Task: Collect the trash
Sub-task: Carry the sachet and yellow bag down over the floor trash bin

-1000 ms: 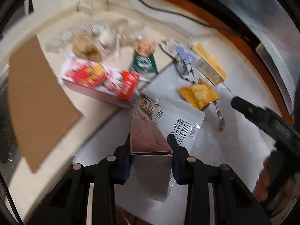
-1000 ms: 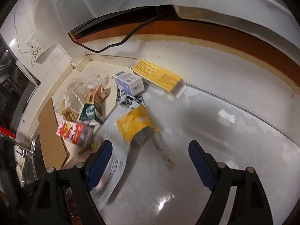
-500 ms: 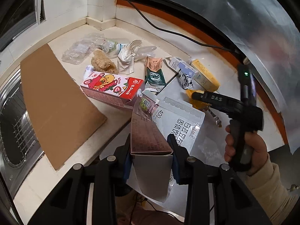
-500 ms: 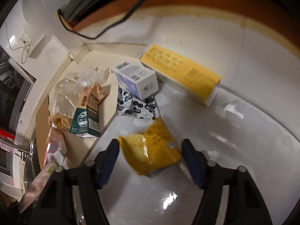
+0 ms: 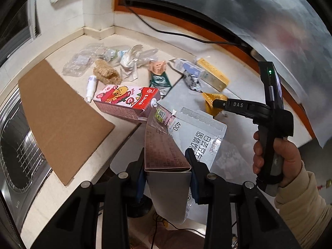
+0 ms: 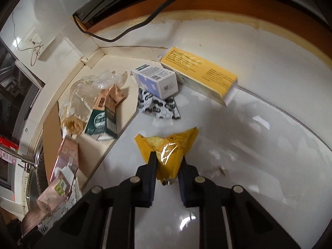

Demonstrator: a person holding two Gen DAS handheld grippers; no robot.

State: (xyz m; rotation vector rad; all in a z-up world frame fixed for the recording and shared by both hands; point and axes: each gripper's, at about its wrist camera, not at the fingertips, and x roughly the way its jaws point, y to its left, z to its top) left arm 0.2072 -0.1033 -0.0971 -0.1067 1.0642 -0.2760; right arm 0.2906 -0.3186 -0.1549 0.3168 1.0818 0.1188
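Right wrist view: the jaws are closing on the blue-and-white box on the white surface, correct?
Not the box. In the right wrist view the right gripper has just been closing its jaws on the yellow snack wrapper; the blue-and-white box lies beyond it, untouched.

1. Home kitchen: steel sink (image 5: pixel 14 145) with wire rack set into a stone counter (image 5: pixel 68 195).
2. Tiled corner wall (image 5: pixel 97 10), socket (image 6: pixel 35 41) with cables.
3. Food packaging litter: milk carton (image 5: pixel 126 101), snack wrapper (image 6: pixel 166 151).

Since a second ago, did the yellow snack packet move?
Yes. In the right wrist view the yellow snack packet lay open-jawed ahead, near the yellow box; the right gripper has just closed on it, crumpling it.
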